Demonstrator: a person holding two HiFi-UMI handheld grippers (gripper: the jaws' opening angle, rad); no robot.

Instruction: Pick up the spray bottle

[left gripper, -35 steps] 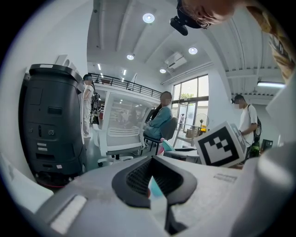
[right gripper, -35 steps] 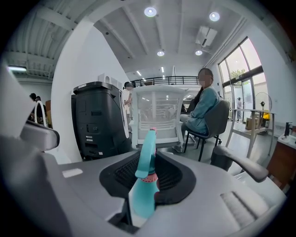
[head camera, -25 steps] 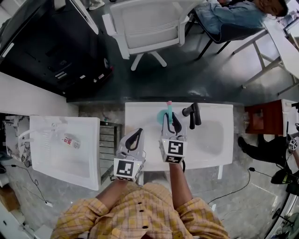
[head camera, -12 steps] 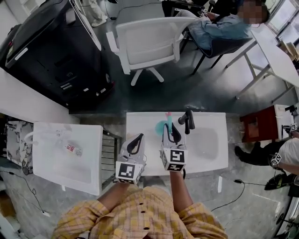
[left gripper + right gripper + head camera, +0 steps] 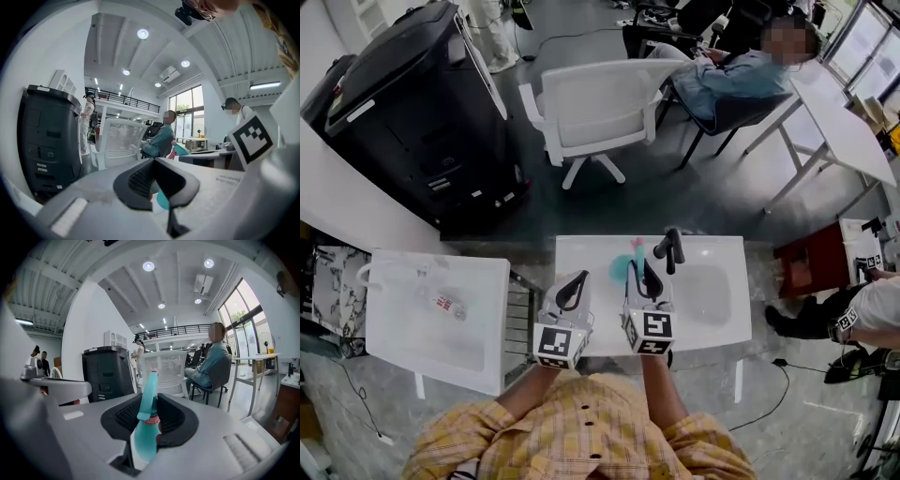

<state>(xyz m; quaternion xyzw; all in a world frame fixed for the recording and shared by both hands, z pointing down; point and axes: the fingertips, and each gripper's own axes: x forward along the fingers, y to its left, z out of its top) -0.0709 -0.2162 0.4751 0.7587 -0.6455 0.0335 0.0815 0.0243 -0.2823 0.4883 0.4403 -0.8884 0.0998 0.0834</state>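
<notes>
The teal spray bottle (image 5: 622, 268) with a pink nozzle tip is clamped between the jaws of my right gripper (image 5: 644, 263), held clear above the white table (image 5: 712, 305). In the right gripper view the bottle (image 5: 146, 430) stands upright between the black pads (image 5: 123, 420), its trigger head rising past the right gripper (image 5: 150, 398). My left gripper (image 5: 578, 276) hangs beside it to the left, over the table's left edge, jaws together with nothing in them. In the left gripper view the left gripper (image 5: 153, 161) is shut, with a bit of teal showing behind it.
A black handled tool (image 5: 671, 249) lies at the table's far edge, just right of the bottle. A second white table (image 5: 403, 347) with a small item (image 5: 441, 303) stands to the left. Beyond are a white chair (image 5: 591, 98), a black cabinet (image 5: 412, 122), a seated person (image 5: 722, 80) and a red stool (image 5: 811, 262).
Both grippers have risen above the table, the right one carrying the spray bottle up with it. The head view has tilted to show more of the room beyond.
</notes>
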